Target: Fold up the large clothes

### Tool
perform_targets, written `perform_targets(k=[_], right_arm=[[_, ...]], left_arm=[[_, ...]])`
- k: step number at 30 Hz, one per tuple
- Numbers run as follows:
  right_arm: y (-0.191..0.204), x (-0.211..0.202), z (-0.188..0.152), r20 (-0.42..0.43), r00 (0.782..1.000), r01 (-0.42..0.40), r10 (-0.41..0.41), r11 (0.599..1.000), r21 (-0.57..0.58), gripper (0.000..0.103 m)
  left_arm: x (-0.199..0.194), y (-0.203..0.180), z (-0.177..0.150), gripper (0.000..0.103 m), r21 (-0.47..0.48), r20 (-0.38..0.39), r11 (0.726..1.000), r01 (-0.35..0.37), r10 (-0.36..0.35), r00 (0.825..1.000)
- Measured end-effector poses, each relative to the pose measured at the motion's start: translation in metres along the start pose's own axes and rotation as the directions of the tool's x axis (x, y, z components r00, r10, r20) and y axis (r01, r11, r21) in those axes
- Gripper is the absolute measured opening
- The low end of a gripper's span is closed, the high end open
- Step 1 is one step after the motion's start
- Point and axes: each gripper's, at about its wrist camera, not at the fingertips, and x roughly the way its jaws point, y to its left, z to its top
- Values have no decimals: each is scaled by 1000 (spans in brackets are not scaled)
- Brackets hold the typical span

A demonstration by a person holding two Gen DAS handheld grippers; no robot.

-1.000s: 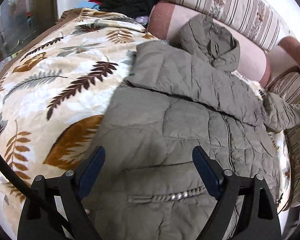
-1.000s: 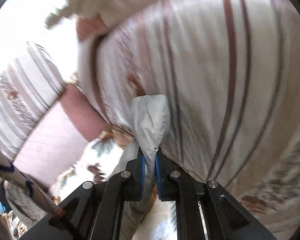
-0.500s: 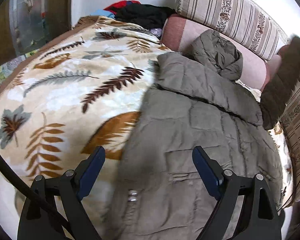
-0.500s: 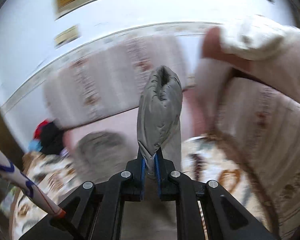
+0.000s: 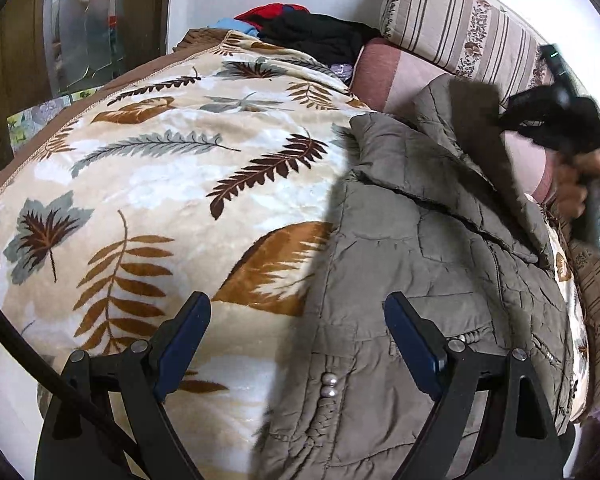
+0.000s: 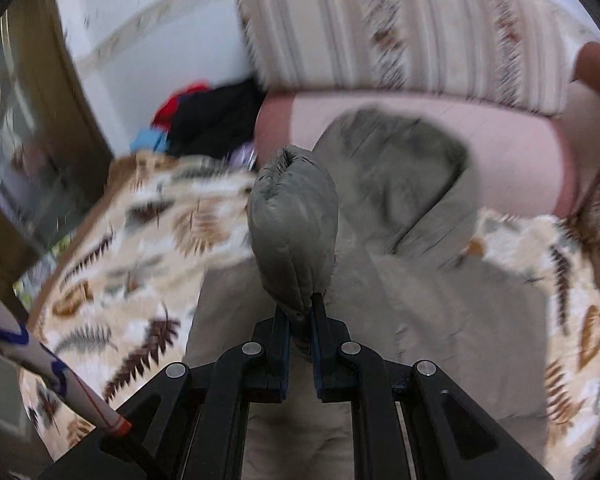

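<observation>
An olive-grey quilted jacket (image 5: 428,264) lies spread on a leaf-patterned blanket (image 5: 148,184), one sleeve folded across its chest, hood (image 6: 400,160) toward the cushions. My left gripper (image 5: 296,340) is open and empty above the jacket's lower left hem. My right gripper (image 6: 300,316) is shut on the cuff of the other jacket sleeve (image 6: 292,228) and holds it up over the jacket's body. In the left wrist view the right gripper (image 5: 556,116) shows blurred at the far right, with the sleeve (image 5: 484,128) hanging from it.
A striped cushion (image 5: 460,36) and a pink bolster (image 5: 388,76) line the back of the bed. A pile of black, red and blue clothes (image 5: 312,32) sits in the far corner. A wooden glass-panelled door (image 5: 80,20) stands at left.
My right gripper has swung the held sleeve from the striped cushions at right over the jacket's body. My left gripper has moved left toward the jacket's hem edge, still open.
</observation>
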Motion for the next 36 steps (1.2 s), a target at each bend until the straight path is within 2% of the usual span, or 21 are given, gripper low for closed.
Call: perform_targets(k=[5,9,12,14,15,16,17,18,19,22,24,27,29,31,33,36], right_arm=[[14,54,-30,-109,994,-22,19,999,-25,10],[27,81,-53,-171,985,-29,17,997,-70,10],[32,89,-64,-199,980,-22,-5,991,-129,14],[27,82,-63,-197,980,-34,12,994,-105,18],[23,76,-62,-204,978,-66,49,995,-79,29],[21,69,-60,-203,976,-96,82,993,-63,48],[16,56,-58,-180,978,-118,107,992,-50,59],[13,44,-56,-143,984,-114,106,992,-50,77],[7,27,-54,-93,992,-93,87,994,-59,84],[-22,-11,-53,-30,998,-52,50,997,-65,85],[-55,-28,-57,-12,1000,12,-12,999,-36,85],[-110,-41,-65,-10,992,128,-128,992,23,85],[-147,-44,-70,-27,985,172,-170,982,84,85],[-181,-44,-75,-53,983,184,-178,969,165,85],[-209,-42,-78,-65,982,185,-175,955,230,85],[-235,-28,-80,-90,972,234,-218,941,245,85]], left_arm=[[10,0,-2,88,-3,-24,1000,8,-8,1000],[15,-8,-4,88,10,-40,1000,9,-9,999],[13,-13,-6,88,16,-47,1000,8,-8,999],[9,-15,-6,88,21,-41,1000,1,0,999],[5,-15,-5,88,23,-35,1000,-6,7,999],[3,-16,-4,88,23,-30,1000,-11,12,999],[-1,-16,-2,88,23,-24,1000,-16,16,1000],[-4,-17,0,88,25,-18,1000,-19,20,1000],[-7,-18,1,88,30,-13,999,-23,23,1000],[-11,-26,10,88,56,-10,998,-28,28,1000],[-13,-36,20,88,82,-10,997,-10,10,1000],[-13,-56,39,88,117,-6,993,17,-17,1000],[-6,-72,54,88,138,7,990,23,-24,1000],[7,-89,71,88,165,18,986,15,-18,1000],[33,-109,92,88,195,-6,981,-1,2,1000],[79,-131,118,88,212,-68,977,-8,23,997]])
